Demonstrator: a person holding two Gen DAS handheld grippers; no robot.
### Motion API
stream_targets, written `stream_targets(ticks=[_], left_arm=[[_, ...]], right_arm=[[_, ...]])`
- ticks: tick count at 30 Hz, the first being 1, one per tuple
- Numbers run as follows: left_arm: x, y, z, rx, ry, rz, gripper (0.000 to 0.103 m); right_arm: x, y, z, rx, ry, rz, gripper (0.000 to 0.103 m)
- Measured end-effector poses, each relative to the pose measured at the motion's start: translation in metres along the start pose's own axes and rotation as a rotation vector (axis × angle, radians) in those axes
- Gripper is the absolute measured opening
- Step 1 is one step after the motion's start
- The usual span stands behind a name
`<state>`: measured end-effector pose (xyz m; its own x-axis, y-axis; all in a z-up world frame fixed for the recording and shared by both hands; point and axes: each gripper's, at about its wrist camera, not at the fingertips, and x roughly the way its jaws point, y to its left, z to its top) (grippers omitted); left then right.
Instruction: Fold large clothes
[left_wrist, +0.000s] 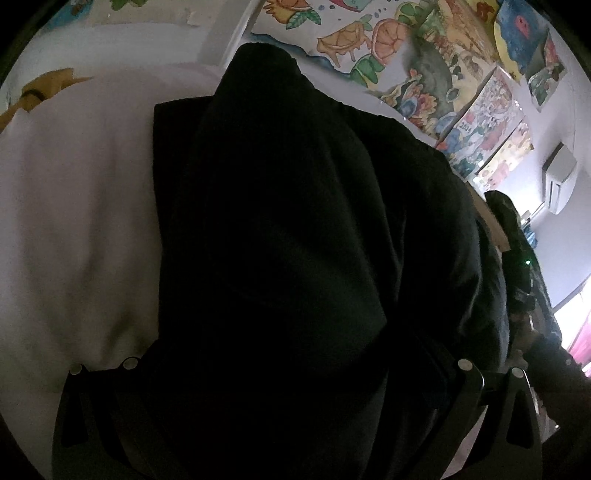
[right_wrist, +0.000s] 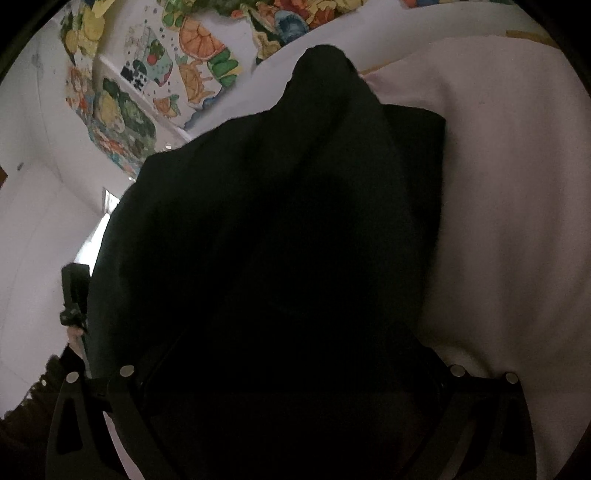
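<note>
White bedding (left_wrist: 74, 229) underlies black garment (left_wrist: 295, 240); cloth hides both grippers' fingertips, so grip state cannot be told. Risk: loose fabric slips, spoiling the fold.

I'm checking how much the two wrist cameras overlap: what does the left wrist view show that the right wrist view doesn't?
Only the left wrist view shows the wall air conditioner and a bright window. Only the right wrist view shows the other gripper past the cloth's edge. Both share the black garment filling the frame, the pale cloth under it and colourful wall paintings.
</note>
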<state>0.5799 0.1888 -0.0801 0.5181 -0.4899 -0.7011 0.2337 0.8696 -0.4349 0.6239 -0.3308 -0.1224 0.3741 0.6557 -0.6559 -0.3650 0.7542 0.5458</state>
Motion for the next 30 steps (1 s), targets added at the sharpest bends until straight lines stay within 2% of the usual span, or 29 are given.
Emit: stream_targets(ticks=[8,11,13,15,19,26,29,30], left_arm=[[0.005,-0.010,0.001,0.000,-0.014,0.063,0.099],[0.005,-0.012,0.000,0.004,-0.018,0.074,0.093],[0.004,-0.016,0.000,0.011,-0.028,0.091,0.086],[0.000,-0.021,-0.004,0.027,-0.043,0.117,0.080],[0.000,-0.035,-0.007,0.067,-0.067,0.178,0.069],[0.000,-0.040,-0.012,0.074,-0.071,0.217,0.064],[-0.004,-0.047,-0.014,0.077,-0.083,0.240,0.052],[-0.007,-0.050,-0.014,0.079,-0.087,0.251,0.046]], right_arm=[[0.003,0.001,-0.003,-0.008,0.002,-0.017,0.099],[0.005,0.007,-0.004,-0.035,0.008,-0.049,0.094],[0.004,0.012,-0.006,-0.053,-0.001,-0.056,0.082],[0.002,0.014,-0.008,-0.066,-0.012,-0.054,0.077],[0.004,0.012,-0.008,-0.059,-0.012,-0.055,0.076],[0.006,0.012,-0.007,-0.034,0.001,-0.066,0.077],[0.002,0.019,-0.006,-0.051,-0.003,-0.090,0.069],[0.001,0.022,-0.006,-0.056,-0.006,-0.097,0.063]])
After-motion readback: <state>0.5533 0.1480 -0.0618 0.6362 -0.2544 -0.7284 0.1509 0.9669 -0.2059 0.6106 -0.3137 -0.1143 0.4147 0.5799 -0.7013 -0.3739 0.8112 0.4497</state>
